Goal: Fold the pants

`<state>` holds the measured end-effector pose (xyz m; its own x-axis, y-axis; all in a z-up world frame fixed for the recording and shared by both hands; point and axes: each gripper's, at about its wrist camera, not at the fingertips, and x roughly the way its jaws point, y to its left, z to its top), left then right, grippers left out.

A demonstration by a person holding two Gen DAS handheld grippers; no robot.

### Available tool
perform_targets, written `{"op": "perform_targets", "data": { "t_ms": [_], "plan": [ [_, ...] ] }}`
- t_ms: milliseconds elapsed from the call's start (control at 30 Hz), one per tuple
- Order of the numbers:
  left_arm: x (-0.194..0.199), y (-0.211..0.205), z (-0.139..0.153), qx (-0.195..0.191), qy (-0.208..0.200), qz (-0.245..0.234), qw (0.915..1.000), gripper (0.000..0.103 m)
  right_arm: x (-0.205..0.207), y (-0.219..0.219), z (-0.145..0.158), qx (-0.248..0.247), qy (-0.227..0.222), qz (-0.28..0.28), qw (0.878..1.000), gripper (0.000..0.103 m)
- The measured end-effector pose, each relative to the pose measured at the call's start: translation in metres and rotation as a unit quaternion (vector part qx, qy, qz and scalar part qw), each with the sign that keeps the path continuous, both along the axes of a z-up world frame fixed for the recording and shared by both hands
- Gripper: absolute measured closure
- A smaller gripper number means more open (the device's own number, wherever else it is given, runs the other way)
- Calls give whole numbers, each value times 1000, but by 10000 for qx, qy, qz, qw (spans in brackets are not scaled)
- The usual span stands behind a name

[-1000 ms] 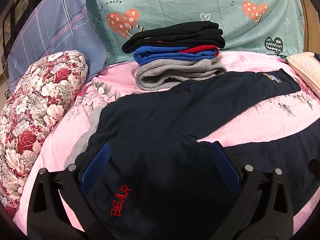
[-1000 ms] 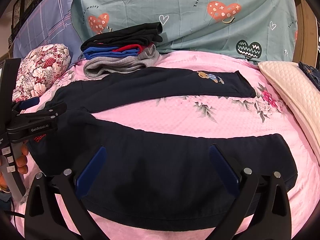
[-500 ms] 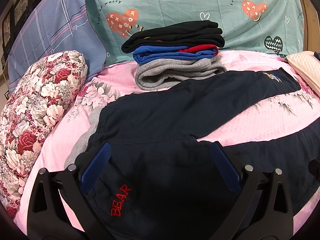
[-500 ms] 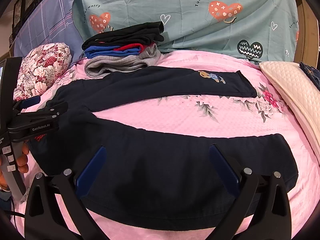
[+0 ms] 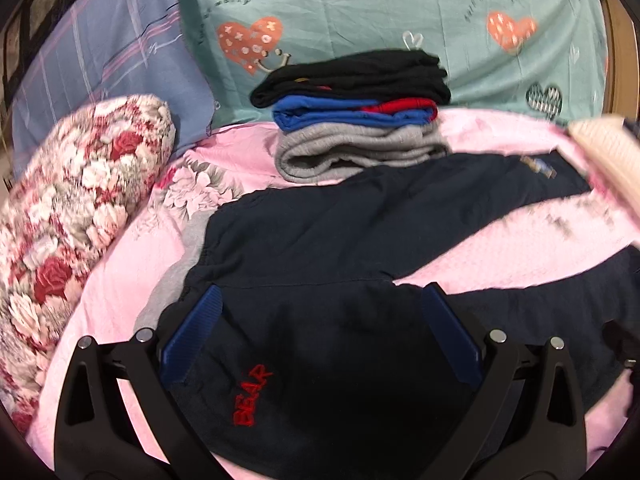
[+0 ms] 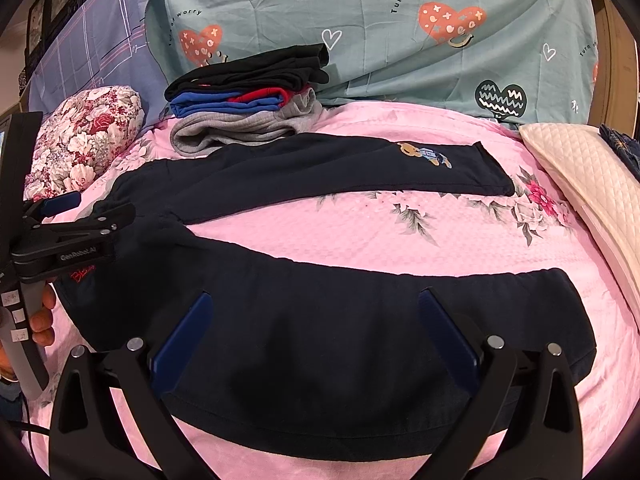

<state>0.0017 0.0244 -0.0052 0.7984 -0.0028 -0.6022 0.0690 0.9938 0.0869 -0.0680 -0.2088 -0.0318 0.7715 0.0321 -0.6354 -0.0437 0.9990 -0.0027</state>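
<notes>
Two handheld grippers hover over a pair of dark navy pants [image 6: 320, 320] spread flat on a pink floral bedspread [image 6: 360, 232], the legs splayed apart in a V with bare bedding between them. The left gripper [image 5: 320, 332] hangs above the waist end, its blue-padded fingers [image 5: 192, 336] spread wide and pinching nothing. The right gripper [image 6: 316, 332] is poised over the near leg, likewise spread and empty. Seen from the right wrist camera, a hand [image 6: 40, 316] grips the left tool's handle at the frame's left edge.

No fold appears to have been made yet; the first step looks to be bringing one leg over the other. The risks lie in the grasp. A pinch that catches only the top layer of cloth would likely drag that layer and leave the leg twisted, and a bite taken too deep could gather the bedspread along with the pants. The far leg lies close against a stack of folded clothes [image 6: 248, 96], black over blue and red over grey, so a careless sweep there could topple or snag the pile. The left view is blurred at its right side, and detail there cannot be made out.

Red stitching on the pants near the waist reads "BEAR" [image 5: 252, 396]. A small embroidered bear [image 6: 424, 154] marks the far leg near its cuff. The teal sheet [image 6: 400, 20] behind carries the repeated words "Turn off worry" among hearts. The left gripper's body is printed "GenRobot.AI" [image 6: 78, 255].
</notes>
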Motion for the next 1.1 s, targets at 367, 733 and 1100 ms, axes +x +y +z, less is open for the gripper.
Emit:
{"op": "perform_targets", "data": {
  "t_ms": [367,733,1100],
  "plan": [
    [-26,154,-30,-3507,2173,55,9109,2,-3,-7,13,368,103,140,9992,1],
    [7,191,-64,-3789,2293,658,8942,5,-42,-49,38,896,376,-81,9952,1],
    [21,181,-72,-3288,2169,479,9179,92,-105,-210,19,1851,855,-2029,9577,10]
  ]
}}
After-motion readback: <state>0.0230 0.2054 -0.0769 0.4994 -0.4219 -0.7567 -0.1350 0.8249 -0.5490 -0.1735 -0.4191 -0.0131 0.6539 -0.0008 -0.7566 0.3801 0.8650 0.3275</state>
